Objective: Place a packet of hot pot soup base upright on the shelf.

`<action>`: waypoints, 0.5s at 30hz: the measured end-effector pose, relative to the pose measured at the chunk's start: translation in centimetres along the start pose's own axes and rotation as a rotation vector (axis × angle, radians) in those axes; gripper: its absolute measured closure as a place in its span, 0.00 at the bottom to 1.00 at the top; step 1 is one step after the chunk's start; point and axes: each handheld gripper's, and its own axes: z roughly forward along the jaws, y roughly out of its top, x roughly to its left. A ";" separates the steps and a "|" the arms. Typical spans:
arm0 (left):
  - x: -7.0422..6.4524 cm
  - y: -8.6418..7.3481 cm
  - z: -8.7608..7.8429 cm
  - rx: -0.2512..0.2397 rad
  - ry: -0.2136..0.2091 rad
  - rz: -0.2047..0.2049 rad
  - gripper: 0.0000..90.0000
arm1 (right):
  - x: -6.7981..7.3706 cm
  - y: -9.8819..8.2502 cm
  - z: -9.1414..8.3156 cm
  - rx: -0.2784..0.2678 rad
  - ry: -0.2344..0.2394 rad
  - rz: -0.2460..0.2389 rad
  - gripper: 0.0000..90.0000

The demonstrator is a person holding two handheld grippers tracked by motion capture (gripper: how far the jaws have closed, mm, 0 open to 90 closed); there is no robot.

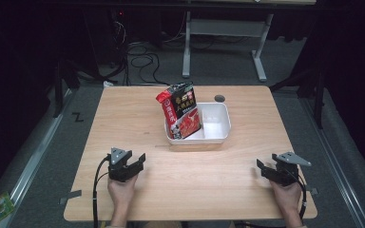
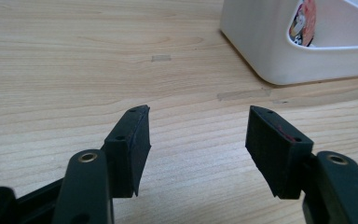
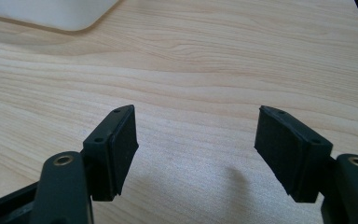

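At the near edge of the wooden bench (image 1: pixel 138 199), the left gripper (image 1: pixel 132 162) rests low over the wood in the person's hand, its jaws spread wide with only bare grain between them. The right gripper (image 1: pixel 267 167) sits at the opposite near corner, likewise held wide open and gripping nothing; its own view shows plain bench between the pads (image 3: pixel 121 140). The two are well apart, one at each side.

Farther back, about mid-bench and between the two grippers, stands a white tub (image 1: pixel 217 124). A red and black food packet (image 1: pixel 181 111) stands in its left half, tilted and leaning, its top rising well above the rim. The print on it is too small to read, possibly a sauce or soup mix. A dark round hole (image 1: pixel 219 98) lies in the bench just behind the tub.
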 end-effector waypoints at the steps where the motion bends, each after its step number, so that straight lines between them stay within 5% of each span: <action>1: -0.1 0.0 0.0 -0.001 0.003 0.008 0.45 | 0.0 0.0 0.0 0.000 0.000 0.000 0.34; 15: -0.3 -0.8 0.4 -0.016 0.028 0.015 0.44 | 0.1 0.0 0.0 0.008 -0.005 -0.009 0.33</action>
